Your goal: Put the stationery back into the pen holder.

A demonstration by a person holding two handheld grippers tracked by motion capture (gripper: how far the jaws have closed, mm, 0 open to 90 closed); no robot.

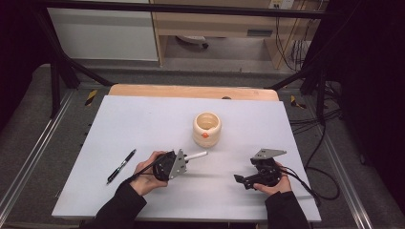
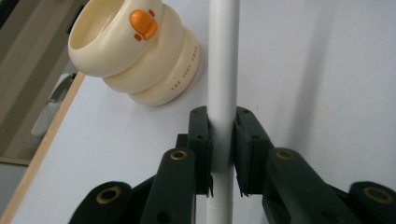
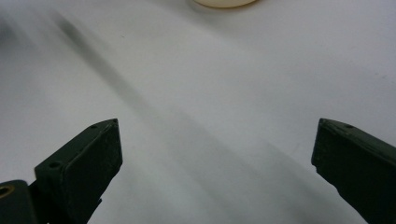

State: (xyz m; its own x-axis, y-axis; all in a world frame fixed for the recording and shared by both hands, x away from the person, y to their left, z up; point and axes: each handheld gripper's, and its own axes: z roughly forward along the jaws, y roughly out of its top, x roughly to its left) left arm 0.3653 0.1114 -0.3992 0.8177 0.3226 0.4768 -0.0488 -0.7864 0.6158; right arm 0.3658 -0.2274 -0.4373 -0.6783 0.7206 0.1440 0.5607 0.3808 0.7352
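In the high view, the left claw grips a white pen that sticks out toward the cream pen holder standing near the middle of the tabletop, while a black pen lies well apart to the left. The right claw hovers low over bare surface on the right, spread wide with nothing in it. The likely step is dropping the white pen into the holder, and the pen is held nearly level here, so a poor tilt could knock its tip against the rim and push the light holder over or aside. In the left gripper view, the left claw is closed narrowly on the pen's barrel, gripped low on its length with most of the shaft beyond the pads; a smooth round barrel held that way might pivot or slide in the grip as the hand turns it upright. The holder, with its orange duck bill, sits just beside the pen's line and appears tilted because the camera is rolled. In the right gripper view, the right claw stands wide open over blurred tabletop, the holder's base just at the top edge; the blur probably means the hand is moving, and a careless sweep could bump the holder.
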